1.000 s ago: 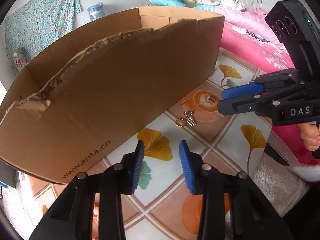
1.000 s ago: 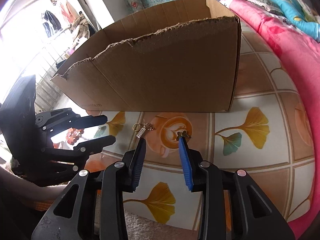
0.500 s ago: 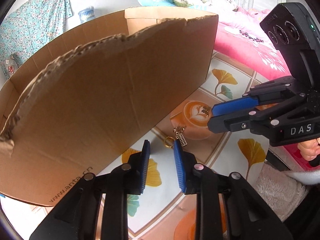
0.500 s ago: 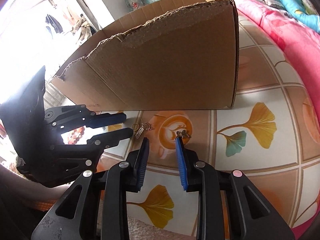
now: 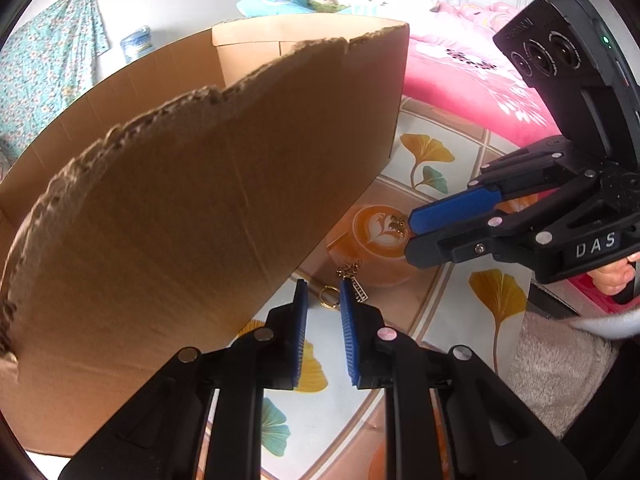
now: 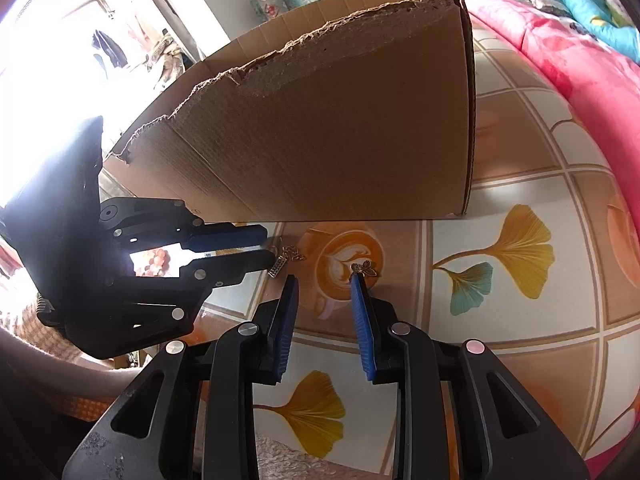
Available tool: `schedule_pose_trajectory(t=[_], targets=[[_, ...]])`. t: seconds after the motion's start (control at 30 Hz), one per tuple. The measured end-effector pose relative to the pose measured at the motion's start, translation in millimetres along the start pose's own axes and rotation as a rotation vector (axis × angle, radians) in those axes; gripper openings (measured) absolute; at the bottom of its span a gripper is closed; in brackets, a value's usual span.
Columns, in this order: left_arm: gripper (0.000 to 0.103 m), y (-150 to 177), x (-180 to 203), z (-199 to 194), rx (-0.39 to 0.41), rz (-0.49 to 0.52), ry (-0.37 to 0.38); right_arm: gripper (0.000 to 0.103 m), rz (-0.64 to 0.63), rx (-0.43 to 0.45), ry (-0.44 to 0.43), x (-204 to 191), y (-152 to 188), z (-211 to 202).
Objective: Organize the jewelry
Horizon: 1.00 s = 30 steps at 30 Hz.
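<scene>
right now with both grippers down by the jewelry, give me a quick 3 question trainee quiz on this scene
1. True or false: the butterfly charm lies inside the cardboard box.
2. Which piece lies by the left gripper tips? A) gold ring with ladder charm B) pearl necklace C) wristwatch
3. What printed picture on the tablecloth lies under the butterfly charm?

Key: 1 false, it lies on the tablecloth in front of the box. 2 A. 3 a latte cup.
</scene>
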<state>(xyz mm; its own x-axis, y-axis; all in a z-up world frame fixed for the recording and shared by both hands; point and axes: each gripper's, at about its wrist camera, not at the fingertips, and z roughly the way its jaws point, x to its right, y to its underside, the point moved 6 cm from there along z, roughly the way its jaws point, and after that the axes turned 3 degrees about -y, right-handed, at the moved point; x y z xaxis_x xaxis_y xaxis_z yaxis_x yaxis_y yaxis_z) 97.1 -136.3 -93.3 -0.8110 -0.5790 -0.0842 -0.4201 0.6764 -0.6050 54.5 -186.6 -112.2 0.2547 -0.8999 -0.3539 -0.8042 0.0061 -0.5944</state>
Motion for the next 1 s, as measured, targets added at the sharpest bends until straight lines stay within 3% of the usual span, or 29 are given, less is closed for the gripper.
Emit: schedule_pose_trajectory(t=[0.37,0.4,0.6,0.87,1.0], targets=[[0.015,0,-3,-3,0.015,0.050,0.059,0.026,0.008,0.001,0.004,0,0,0],[0.011,1,-4,-3,0.019,0.051,0.056,0.026,0.008,0.000,0.005,0,0,0],[0.010,1,-2,-5,0.028,0.034,0.026,0.026,0.011,0.002,0.006,-1,-1,-1],[0.010,10,-1,-12,0.010,-0.057,-0.027,0.027,0.002,0.010,0.010,-4,-2,-6],[0.000,18,-8,-18,-0.002,-0.133,-0.042,0.027,-0.016,0.012,0.013,-11,-3,-8]])
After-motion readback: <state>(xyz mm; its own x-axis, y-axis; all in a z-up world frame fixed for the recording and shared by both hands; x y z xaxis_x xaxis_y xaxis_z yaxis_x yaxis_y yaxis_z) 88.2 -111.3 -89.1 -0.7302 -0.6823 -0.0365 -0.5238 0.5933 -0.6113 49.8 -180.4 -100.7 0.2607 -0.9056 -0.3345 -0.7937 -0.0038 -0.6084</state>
